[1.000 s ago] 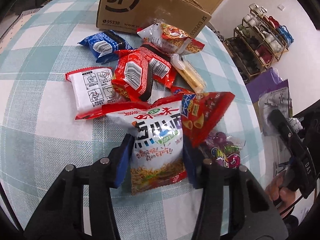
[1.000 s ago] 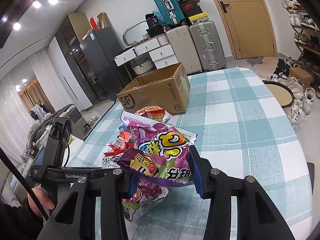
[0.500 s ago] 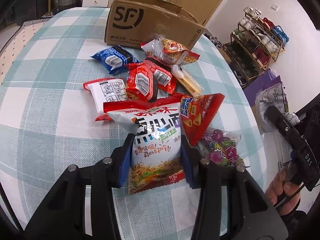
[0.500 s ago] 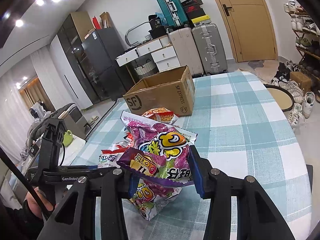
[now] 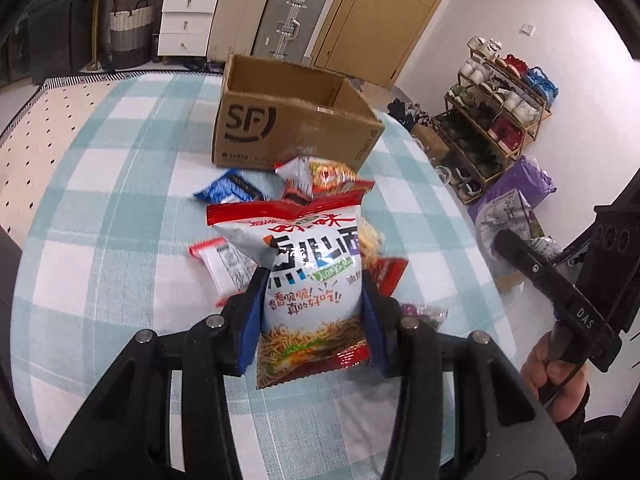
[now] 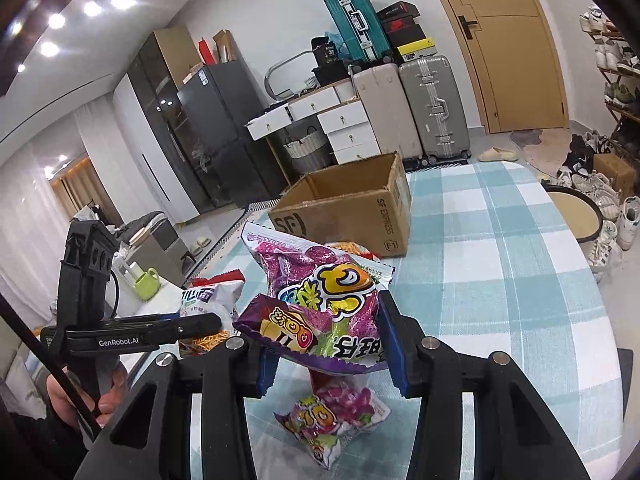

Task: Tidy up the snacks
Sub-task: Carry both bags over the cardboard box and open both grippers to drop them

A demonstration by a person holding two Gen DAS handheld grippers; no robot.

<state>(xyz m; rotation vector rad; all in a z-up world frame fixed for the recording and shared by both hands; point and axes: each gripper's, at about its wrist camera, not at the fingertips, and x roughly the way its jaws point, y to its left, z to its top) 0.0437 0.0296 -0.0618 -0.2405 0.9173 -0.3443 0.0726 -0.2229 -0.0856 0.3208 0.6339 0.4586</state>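
Two tongs are seen, each closed on one snack. The left tongs [image 5: 310,312] are clamped on a white noodle-snack bag [image 5: 308,276] with a red top seal, held clear above the checked table [image 5: 100,216]. The right tongs [image 6: 326,340] are pressed on a purple candy bag [image 6: 320,308], and a second purple bag [image 6: 332,416] hangs beneath it. One open cardboard box [image 5: 288,120] stands on the table behind several loose packets, too overlapped to be counted.

Right gripper [image 6: 326,344] clamped on purple candy bag [image 6: 320,304], small purple packet [image 6: 336,416] on checked tablecloth [image 6: 500,280] below, open cardboard box [image 6: 352,216] beyond, left gripper [image 6: 192,326] gripping noodle snack bag [image 6: 208,300]
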